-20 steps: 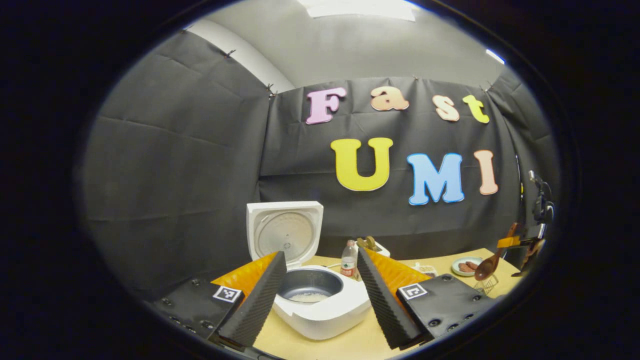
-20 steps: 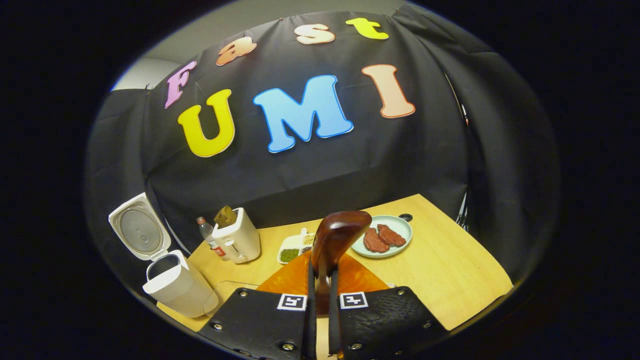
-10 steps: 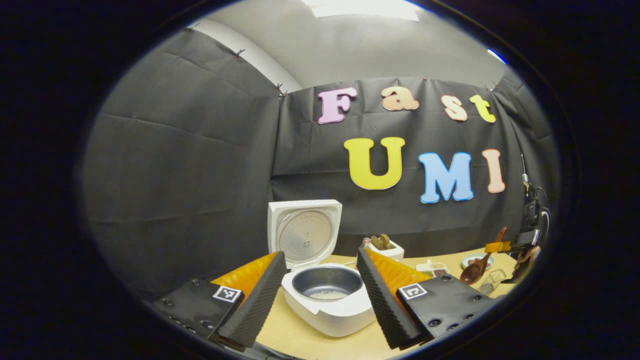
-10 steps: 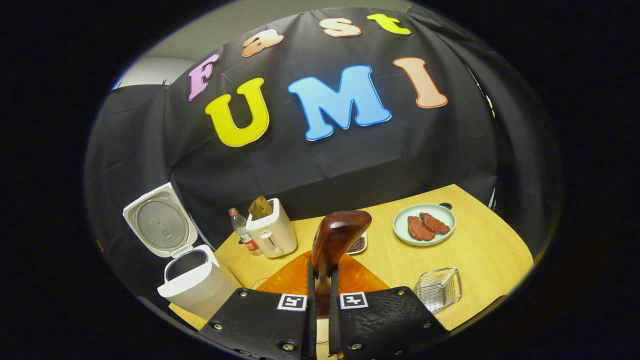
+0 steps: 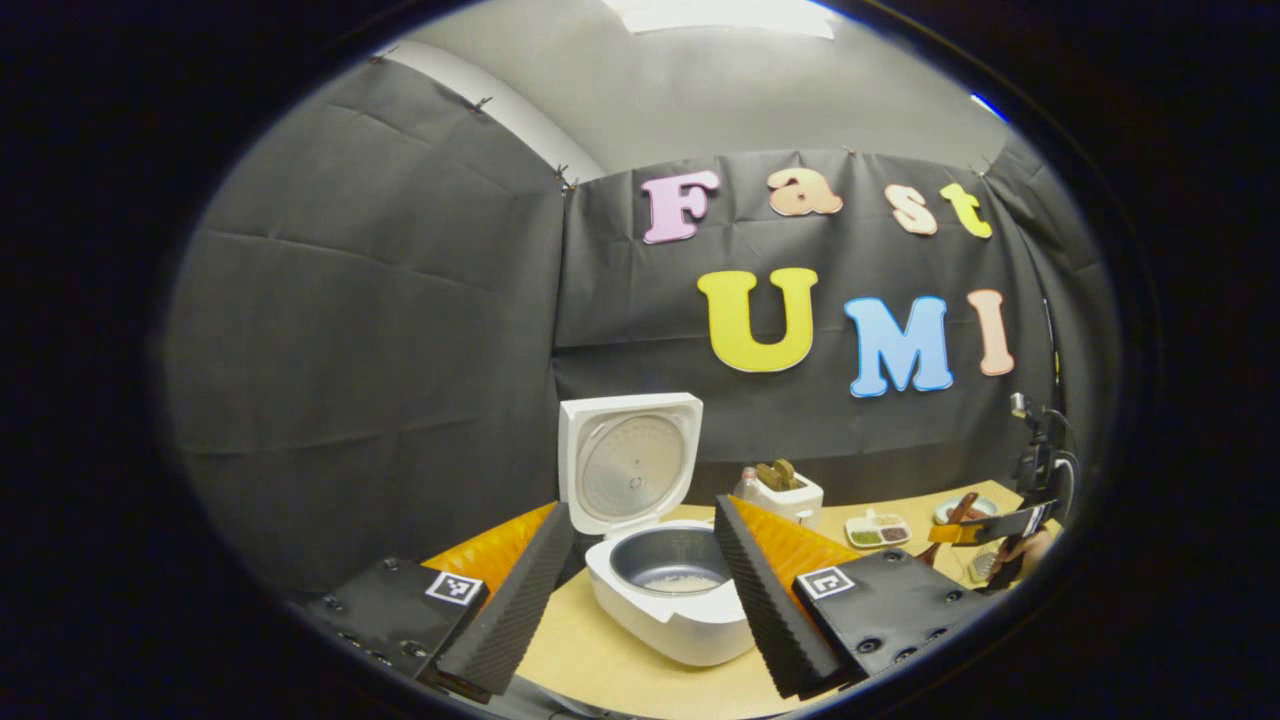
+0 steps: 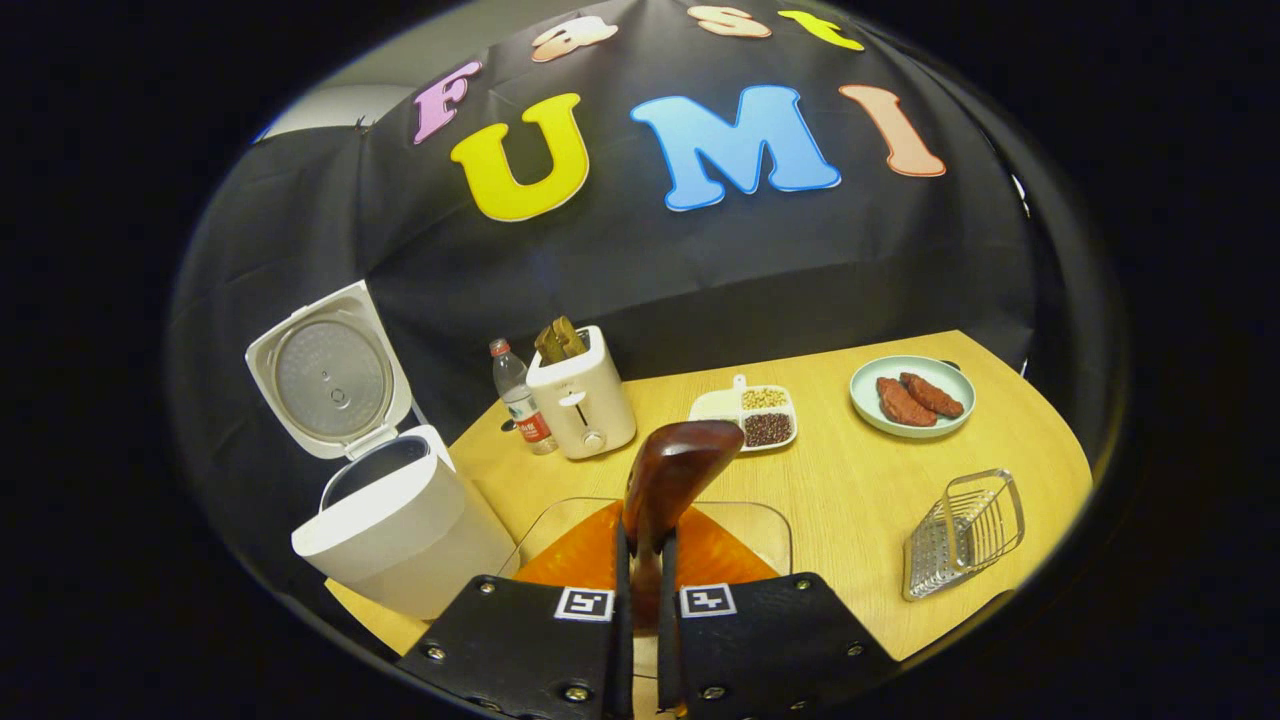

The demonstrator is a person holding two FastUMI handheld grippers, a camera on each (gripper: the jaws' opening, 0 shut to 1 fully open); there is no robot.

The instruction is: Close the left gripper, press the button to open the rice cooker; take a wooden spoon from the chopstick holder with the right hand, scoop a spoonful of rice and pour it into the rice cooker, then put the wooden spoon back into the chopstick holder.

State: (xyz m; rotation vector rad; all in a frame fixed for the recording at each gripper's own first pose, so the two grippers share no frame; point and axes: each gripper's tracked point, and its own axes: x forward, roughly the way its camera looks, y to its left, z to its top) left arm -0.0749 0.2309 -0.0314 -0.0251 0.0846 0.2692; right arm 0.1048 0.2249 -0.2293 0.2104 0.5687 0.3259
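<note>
You are working over a pale wood-grain tabletop [image 6: 860, 490] inside a booth walled in creased black cloth. At the left, the glossy white rice cooker [image 6: 400, 520] is standing with its lid up, rice lying in its grey pot [image 5: 672, 560]. Your left claw [image 5: 632, 590] is hanging released, its ribbed pads apart. Your right claw [image 6: 640, 590] is clenching the wooden spoon [image 6: 670, 475], smooth dark bowl upward, above a clear glass dish [image 6: 745, 520]. The wire chopstick holder [image 6: 965, 535] is lying at the right.
</note>
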